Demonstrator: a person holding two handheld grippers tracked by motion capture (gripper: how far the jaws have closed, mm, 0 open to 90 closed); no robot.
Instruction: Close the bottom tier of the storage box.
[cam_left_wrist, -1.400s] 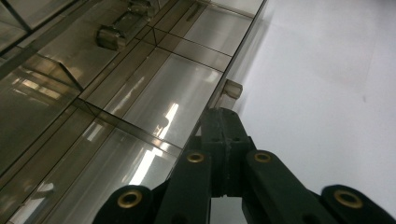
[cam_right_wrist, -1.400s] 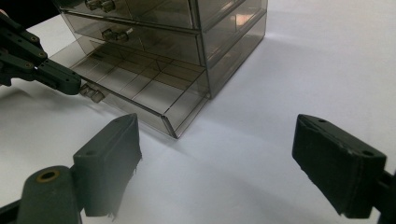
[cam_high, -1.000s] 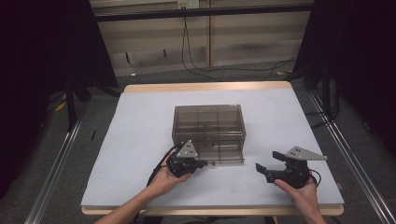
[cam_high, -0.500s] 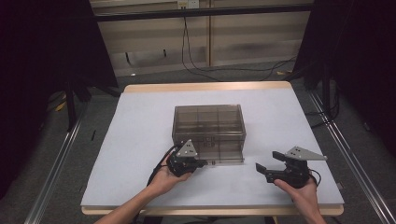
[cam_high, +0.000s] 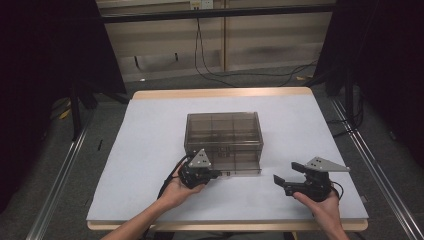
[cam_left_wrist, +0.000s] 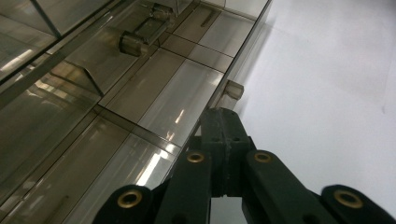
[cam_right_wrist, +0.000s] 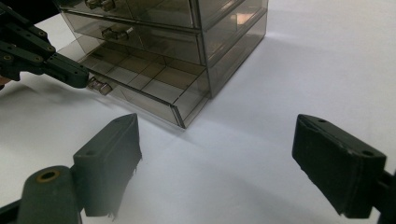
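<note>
While the left gripper (cam_high: 215, 174) pinches the small knob (cam_right_wrist: 99, 86) of the bottom drawer (cam_right_wrist: 144, 88), the cabinet (cam_high: 223, 136) stands near the middle of the table (cam_high: 140, 130), somewhat toward its near edge, with that drawer drawn part way out toward the person. In the right gripper view the left jaws are closed together on the knob, and the left gripper view agrees: the two black jaws meet with no gap, right against the drawer's front edge.

Near the table's near right corner, the right gripper (cam_high: 282, 180) hovers with its jaws spread wide and nothing between them, well apart from the cabinet. Its own view looks across bare table toward the cabinet's front corner.

By its look, the cabinet is smoky clear plastic, stiff but light, so it will likely slide on the smooth table if the drawer is tugged hard or at an angle. Thin and divided into compartments, the drawer appears empty and should run easily. Being little and glossy, the knob is slippery, and a pinch square across it, with the pull straight along the drawer's travel, seems the safest hold. A steadying touch from the free gripper on the cabinet's top or side wall would probably keep it from creeping. Hard squeezing on the thin walls risks cracking them, so the knob is the better place.
</note>
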